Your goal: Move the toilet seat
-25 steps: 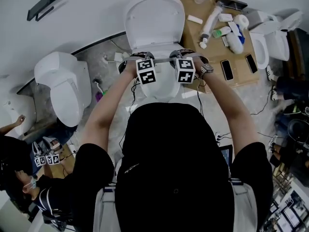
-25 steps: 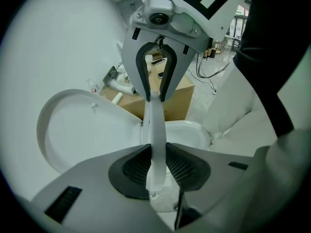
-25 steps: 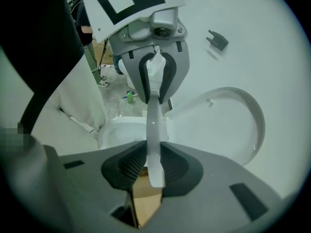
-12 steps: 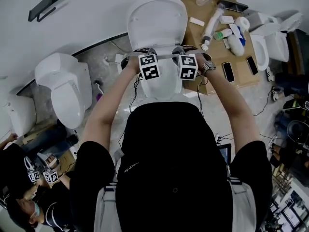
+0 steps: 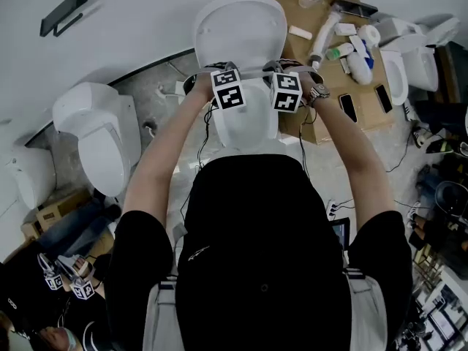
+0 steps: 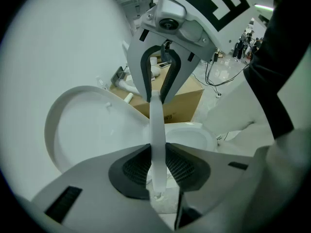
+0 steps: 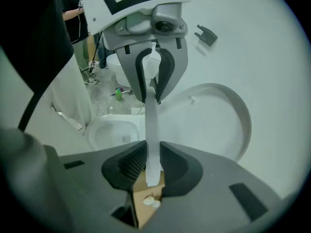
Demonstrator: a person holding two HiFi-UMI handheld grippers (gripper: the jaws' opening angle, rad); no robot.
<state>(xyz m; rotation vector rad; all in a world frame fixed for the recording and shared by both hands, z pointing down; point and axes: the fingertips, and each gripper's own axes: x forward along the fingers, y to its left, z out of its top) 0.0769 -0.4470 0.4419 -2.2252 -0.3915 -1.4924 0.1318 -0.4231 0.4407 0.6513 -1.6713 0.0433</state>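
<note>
The toilet point(image 5: 248, 126) fills the upper middle of the head view, with its lid point(image 5: 238, 31) already thrown back against the wall at the top of the frame. Over the last second both hands have slid up the frame, away from the person's chest and toward that lid.

The seat point(image 6: 156, 130) has gone with them. In the left gripper view it shows edge-on as a thin white strip running from the lower centre up to the other tool at the top. In the right gripper view the same strip crosses the middle, with the open bowl to its lower left and the lid to its right. It now looks lifted clear of the bowl's rim and swinging toward the lid, though not yet resting on it. The move seems well along, with the last stretch of the swing left.

The left gripper point(image 6: 156, 166) is clenched on the seat's edge, its ribbed pads pressing both faces. The right gripper point(image 7: 152, 164) grips the same edge just beside it.
</note>
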